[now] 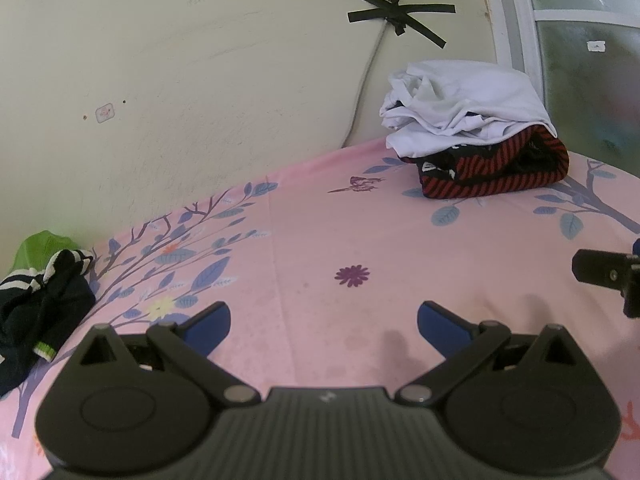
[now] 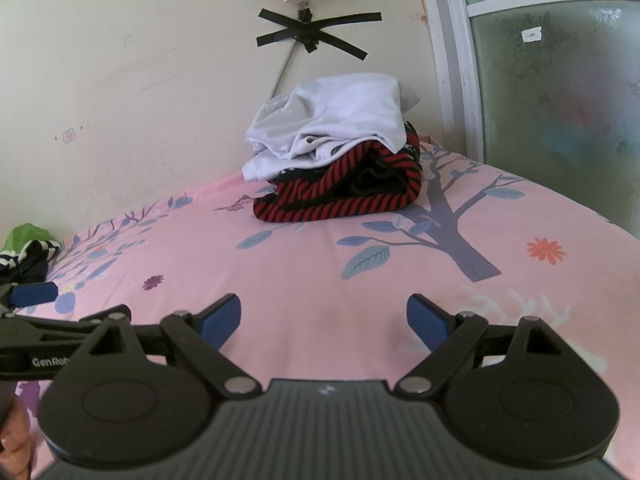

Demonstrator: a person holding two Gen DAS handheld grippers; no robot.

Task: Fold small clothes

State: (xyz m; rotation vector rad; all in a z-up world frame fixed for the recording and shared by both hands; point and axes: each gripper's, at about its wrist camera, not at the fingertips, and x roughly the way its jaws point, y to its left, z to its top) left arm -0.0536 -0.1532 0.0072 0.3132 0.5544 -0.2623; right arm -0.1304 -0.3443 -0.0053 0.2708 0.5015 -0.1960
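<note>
Beyond the left gripper point(image 1: 324, 322) on the pink sheet point(image 1: 320, 240), stack of folded clothes point(image 1: 476, 140), dark crumpled clothes point(image 1: 40, 304) off to its left, right gripper point(image 2: 324, 318) beside it, both spread wide, empty.

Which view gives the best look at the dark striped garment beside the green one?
The left wrist view: the dark striped garment lies large at its left edge, folds visible. The right wrist view shows it small, at the far left.
</note>
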